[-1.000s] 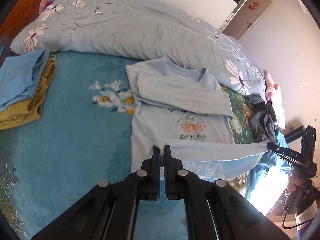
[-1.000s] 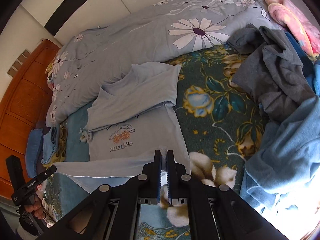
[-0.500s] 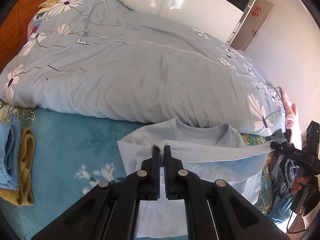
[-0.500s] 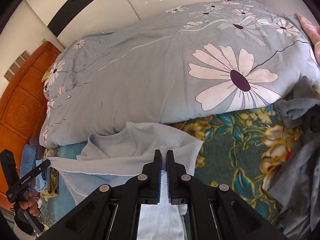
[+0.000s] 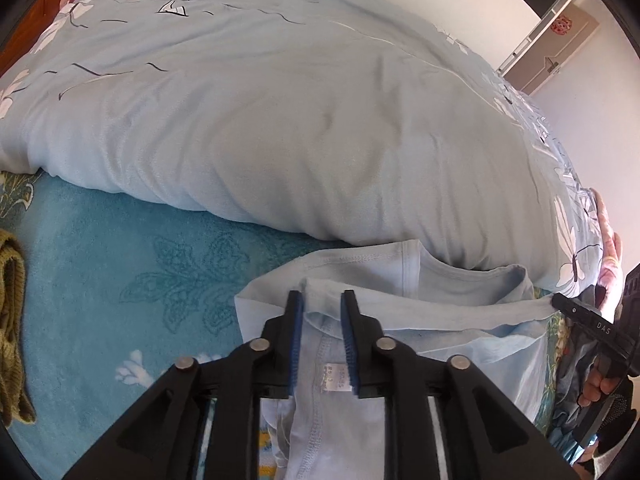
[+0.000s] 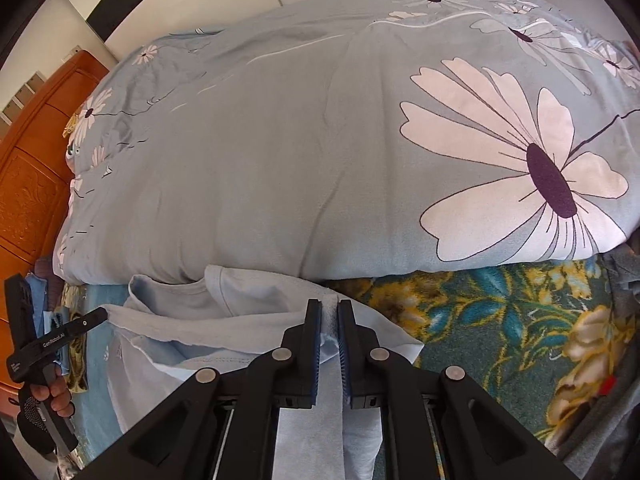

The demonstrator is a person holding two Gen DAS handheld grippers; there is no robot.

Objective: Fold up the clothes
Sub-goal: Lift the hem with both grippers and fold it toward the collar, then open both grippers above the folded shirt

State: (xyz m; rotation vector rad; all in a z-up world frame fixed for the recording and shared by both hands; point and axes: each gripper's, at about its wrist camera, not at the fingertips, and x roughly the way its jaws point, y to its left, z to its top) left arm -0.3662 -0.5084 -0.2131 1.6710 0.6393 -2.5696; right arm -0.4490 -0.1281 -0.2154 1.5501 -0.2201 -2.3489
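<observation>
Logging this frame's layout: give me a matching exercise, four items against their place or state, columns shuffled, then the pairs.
Items
1. left gripper
2. right gripper
3. duvet
4. mustard garment

Place or state
A. at the left edge of the left wrist view
B. bunched up behind the shirt
C. open, shirt hem between its fingers
D. nearly closed, with a fold of shirt between its fingers

Pairs: 1-C, 2-D, 3-B, 4-A
</observation>
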